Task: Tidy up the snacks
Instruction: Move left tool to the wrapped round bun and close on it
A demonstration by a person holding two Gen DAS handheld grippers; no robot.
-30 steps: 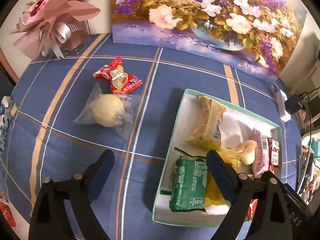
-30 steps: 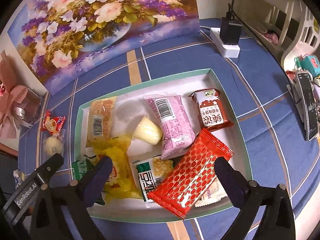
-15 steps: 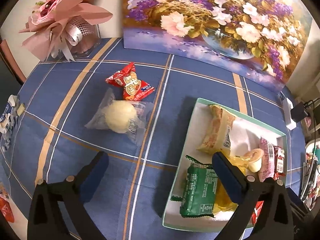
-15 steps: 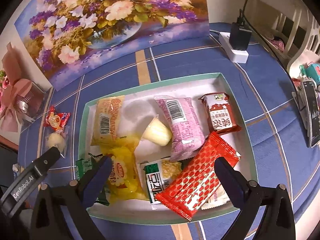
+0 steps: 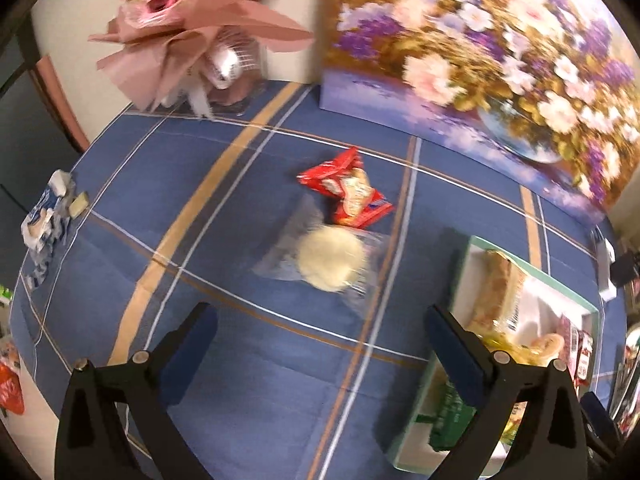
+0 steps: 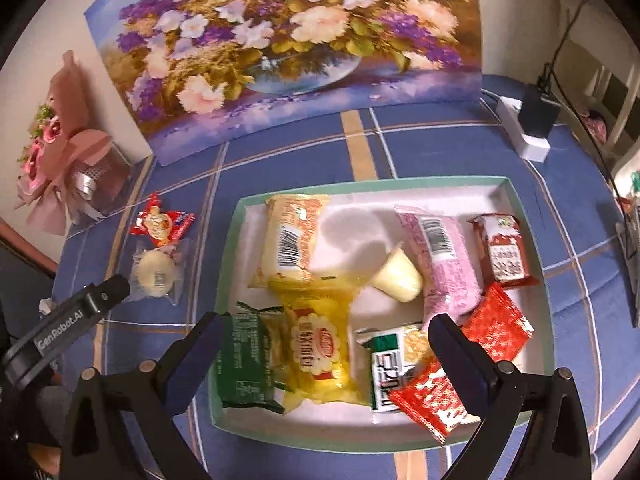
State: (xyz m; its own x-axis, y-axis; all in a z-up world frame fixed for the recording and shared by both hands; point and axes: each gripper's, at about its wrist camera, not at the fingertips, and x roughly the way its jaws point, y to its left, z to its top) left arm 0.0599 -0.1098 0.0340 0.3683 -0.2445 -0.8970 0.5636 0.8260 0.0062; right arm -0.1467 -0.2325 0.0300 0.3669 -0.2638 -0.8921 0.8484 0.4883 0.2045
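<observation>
**Two loose snacks left outside the tray**

The left claw (image 5: pixel 320 344) hung released and empty above the blue checked worktop (image 5: pixel 248 360), its fingers spread wide and aimed at the clear-wrapped round pastry (image 5: pixel 330 258) lying just ahead. The red candy packet (image 5: pixel 352 192) touched the pastry's far side, toward the worktop's back edge. The right claw (image 6: pixel 324 356) was likewise released, holding nothing, poised over the near side of the mint-rimmed tray (image 6: pixel 232 248), which already held a crowd of packets.

Judging by this, the step in hand was the reach for the pastry. The next move would call for lowering the left claw straight over the round middle and closing gently, since the slack wrapper could slip.

The candy packet sat close enough to be nudged. The pink bouquet (image 5: pixel 192 36) at the back-left corner and the flower painting (image 6: pixel 280 40) along the back edge stood well apart.
</observation>
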